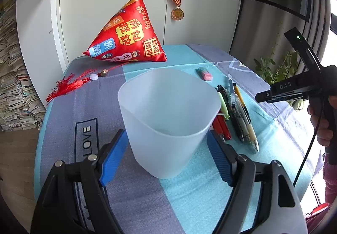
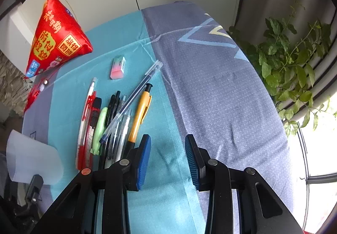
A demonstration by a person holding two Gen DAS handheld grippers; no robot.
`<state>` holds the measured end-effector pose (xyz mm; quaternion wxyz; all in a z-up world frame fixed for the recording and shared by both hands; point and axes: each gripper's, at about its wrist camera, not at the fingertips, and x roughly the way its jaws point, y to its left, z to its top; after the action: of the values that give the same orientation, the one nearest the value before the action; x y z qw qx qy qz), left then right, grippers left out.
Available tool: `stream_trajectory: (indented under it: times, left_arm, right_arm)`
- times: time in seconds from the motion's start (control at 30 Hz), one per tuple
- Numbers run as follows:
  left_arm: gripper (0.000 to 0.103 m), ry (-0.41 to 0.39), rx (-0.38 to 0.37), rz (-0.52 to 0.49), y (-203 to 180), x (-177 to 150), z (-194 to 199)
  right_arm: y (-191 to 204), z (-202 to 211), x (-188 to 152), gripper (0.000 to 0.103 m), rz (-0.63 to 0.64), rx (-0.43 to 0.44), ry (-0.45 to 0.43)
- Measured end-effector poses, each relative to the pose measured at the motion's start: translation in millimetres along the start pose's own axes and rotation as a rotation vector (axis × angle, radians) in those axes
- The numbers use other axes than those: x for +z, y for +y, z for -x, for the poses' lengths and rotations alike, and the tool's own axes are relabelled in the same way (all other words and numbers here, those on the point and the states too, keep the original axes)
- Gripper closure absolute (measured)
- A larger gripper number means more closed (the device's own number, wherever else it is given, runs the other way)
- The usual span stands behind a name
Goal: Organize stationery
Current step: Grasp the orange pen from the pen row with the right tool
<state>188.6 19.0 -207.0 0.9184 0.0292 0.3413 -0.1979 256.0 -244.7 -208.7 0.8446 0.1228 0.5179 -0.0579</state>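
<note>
Pens [image 2: 118, 126] lie parallel (tips toward camera); left jaws clamp cup [image 1: 168, 120], right jaws parted, empty.

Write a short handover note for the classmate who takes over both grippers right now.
Left gripper: jaws look closed on the white cup, which is empty.
Right gripper: jaws open, holding nothing, over the cloth just right of the pens.
Eraser lies apart, beyond the pens.
Done: cup gripped.
Left: all the stationery, probably to go into the cup.
</note>
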Motion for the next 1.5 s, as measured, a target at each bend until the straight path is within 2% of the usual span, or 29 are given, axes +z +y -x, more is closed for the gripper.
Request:
stream_trajectory:
  times: [0.07, 0.17, 0.27, 0.4, 0.6, 0.77, 0.9, 1.0, 1.13, 1.23, 1.33, 1.37, 1.4, 1.43, 1.5]
  left_arm:
    - [0.022, -0.004, -0.017, 0.016, 1.8, -3.1, -4.4]
    - [0.022, 0.039, -0.060, 0.067, 10.3, -2.1, -14.3]
    - [0.025, 0.014, -0.091, 0.125, 20.4, -0.7, -12.7]
    - [0.025, 0.014, -0.093, 0.125, 18.4, -0.5, -12.4]
    - [0.025, 0.019, -0.076, 0.092, 11.1, -1.1, -10.9]
    - [0.021, 0.017, -0.087, 0.072, 8.7, -0.9, -10.5]
    - [0.021, -0.027, -0.053, 0.070, 10.3, -0.3, -3.3]
    - [0.022, -0.058, -0.059, 0.041, 4.5, -1.0, 3.7]
    - [0.023, -0.061, -0.048, 0.026, 1.3, -0.5, 3.9]
    - [0.028, -0.036, -0.009, 0.025, 1.9, 3.9, 2.6]
    - [0.028, -0.043, 0.078, -0.077, -6.2, 6.5, 6.5]
    - [0.028, -0.050, 0.095, -0.108, -7.9, 6.9, 7.5]
    - [0.028, -0.056, 0.103, -0.144, -9.2, 7.5, 8.6]
    - [0.028, -0.056, 0.101, -0.164, -7.7, 7.7, 8.9]
    - [0.028, -0.043, 0.117, -0.181, -4.0, 9.1, 8.3]
  right_arm:
    - [-1.5, -4.5, 7.1, 0.067, -0.013, 0.001, 0.008]
    - [-3.3, -12.6, 19.2, 0.067, -0.025, 0.023, 0.034]
    - [-5.2, -22.4, 31.9, 0.067, -0.052, 0.012, 0.054]
    - [-6.0, -30.6, 42.0, 0.067, -0.087, 0.040, 0.083]
    - [3.8, -39.2, 52.6, 0.067, -0.062, -0.020, 0.088]
    - [5.7, -36.0, 55.1, 0.066, -0.072, 0.009, 0.089]
    - [7.2, -30.6, 55.7, 0.066, -0.065, 0.015, 0.079]
    - [11.4, -31.6, 58.6, 0.066, -0.063, 0.020, 0.081]
    - [18.1, -40.8, 61.7, 0.066, -0.058, 0.022, 0.103]
    - [19.3, -48.7, 62.2, 0.066, -0.058, 0.002, 0.125]
    - [20.3, -50.8, 62.2, 0.066, -0.061, -0.001, 0.117]
    - [20.9, -51.7, 62.2, 0.069, -0.059, -0.003, 0.119]
    - [21.7, -50.5, 62.0, 0.083, -0.054, -0.004, 0.109]
    - [23.1, -51.3, 61.7, 0.088, -0.043, 0.002, 0.116]
    - [26.3, -48.7, 60.9, 0.089, -0.026, 0.011, 0.116]
